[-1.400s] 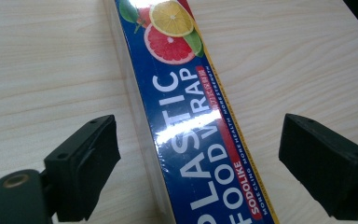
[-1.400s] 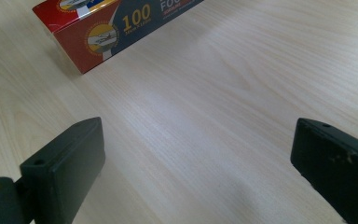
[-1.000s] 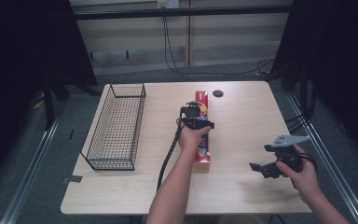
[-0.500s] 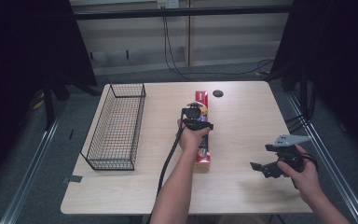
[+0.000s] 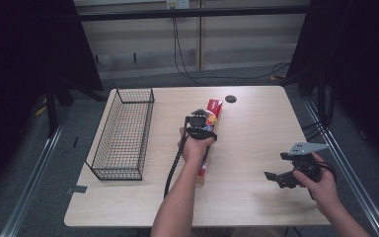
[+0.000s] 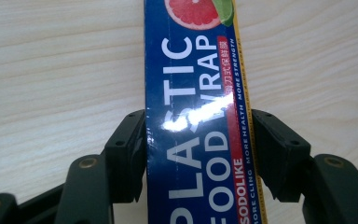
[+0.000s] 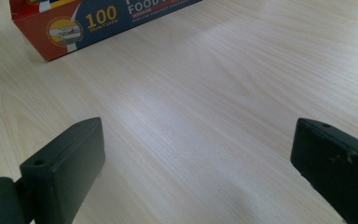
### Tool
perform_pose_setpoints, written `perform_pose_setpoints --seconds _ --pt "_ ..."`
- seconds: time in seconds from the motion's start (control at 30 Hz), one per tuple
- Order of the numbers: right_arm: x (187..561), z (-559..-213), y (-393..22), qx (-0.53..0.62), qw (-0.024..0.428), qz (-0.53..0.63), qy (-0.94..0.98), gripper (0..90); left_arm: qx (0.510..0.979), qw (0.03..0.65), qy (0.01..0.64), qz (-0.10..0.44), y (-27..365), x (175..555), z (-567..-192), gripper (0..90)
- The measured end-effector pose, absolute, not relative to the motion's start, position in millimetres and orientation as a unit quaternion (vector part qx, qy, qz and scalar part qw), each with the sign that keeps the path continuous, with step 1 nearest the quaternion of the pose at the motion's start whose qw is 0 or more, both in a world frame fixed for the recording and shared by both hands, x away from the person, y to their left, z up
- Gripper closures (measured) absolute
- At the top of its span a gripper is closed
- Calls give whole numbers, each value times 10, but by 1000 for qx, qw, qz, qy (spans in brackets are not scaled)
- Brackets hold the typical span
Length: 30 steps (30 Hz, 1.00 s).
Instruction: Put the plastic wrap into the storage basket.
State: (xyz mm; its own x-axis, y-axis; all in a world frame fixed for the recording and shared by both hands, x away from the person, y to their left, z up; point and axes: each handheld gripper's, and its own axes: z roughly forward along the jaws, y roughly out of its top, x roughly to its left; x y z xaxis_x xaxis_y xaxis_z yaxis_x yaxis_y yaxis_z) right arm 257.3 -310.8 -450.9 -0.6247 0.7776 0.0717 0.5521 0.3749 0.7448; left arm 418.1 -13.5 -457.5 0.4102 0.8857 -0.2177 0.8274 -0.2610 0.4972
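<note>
The left tool (image 6: pixel 198 154) has its two black jaws pressed on the two long sides of a long blue and red cardboard box of plastic food wrap (image 6: pixel 196 93). The jaws touch the box on both sides, so the tool is clamped on it. In the high view, the box (image 5: pixel 213 109) lies flat near the middle of the pale wooden tabletop (image 5: pixel 256 123), and the left tool (image 5: pixel 199 122) sits on top of it, near the far half.

The box is long and the tool grips it away from the middle. If the box goes up, I think the near end may dip down and the box may turn in the jaws. The box looks shiny and smooth, so it could also slide out. A hard squeeze could dent the thin card.

The right tool (image 5: pixel 288 170) hangs over the tabletop off to the right, well apart from the box. In the right tool's view its jaws (image 7: pixel 200 172) are wide apart, with nothing between them, and one end of the box (image 7: pixel 74 23) shows farther off.

A black wire basket (image 5: pixel 123 133) stands on the left side of the tabletop. If the box goes there, its long end could bump the rim.
</note>
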Motion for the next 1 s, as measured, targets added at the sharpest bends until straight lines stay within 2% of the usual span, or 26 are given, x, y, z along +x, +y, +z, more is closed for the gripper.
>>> perform_pose_setpoints --seconds 0.33,0.57,0.63,1.0 --pt "2597 -4517 -3095 407 148 380 817 26 797 265 541 54 -222 4314 -4690 323" --pt "2613 -4519 -3099 408 145 383 816 26 802 237 545 65 -294 4361 -4651 421" --pt "2610 -4512 -3102 409 145 384 815 26 811 209 543 67 -272 4356 -4612 428" --pt "2604 -4502 -3100 407 148 385 815 26 804 194 559 57 -26 4305 -4321 437"
